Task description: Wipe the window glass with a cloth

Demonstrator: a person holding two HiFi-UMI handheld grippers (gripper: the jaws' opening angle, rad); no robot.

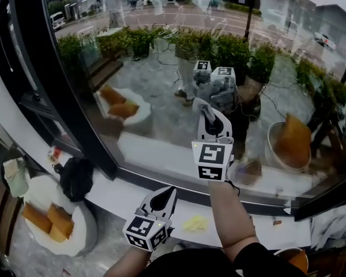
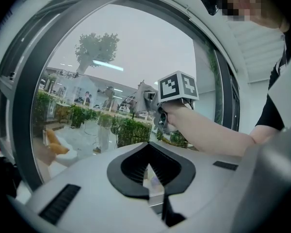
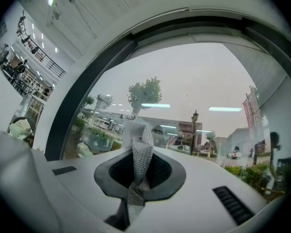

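Observation:
The window glass (image 1: 161, 85) fills most of the head view, curving above a white sill. My right gripper (image 1: 210, 122) is raised against the pane, shut on a grey mesh cloth (image 3: 138, 147) that sticks up from its jaws to the glass. The cloth's pale tip (image 1: 199, 104) shows just above the fingers. The right gripper's reflection (image 1: 214, 77) shows in the pane higher up. My left gripper (image 1: 161, 201) hangs low in front of the sill, shut with nothing in it. In the left gripper view the right gripper (image 2: 157, 101) and the forearm holding it are at the glass.
A black window frame (image 1: 52, 79) slants down the left. On the white sill (image 1: 121, 192) lie a small yellow object (image 1: 195, 224) and a black bag (image 1: 76, 178). A round white seat with orange cushions (image 1: 49, 223) is at lower left. White fabric (image 1: 334, 227) lies at far right.

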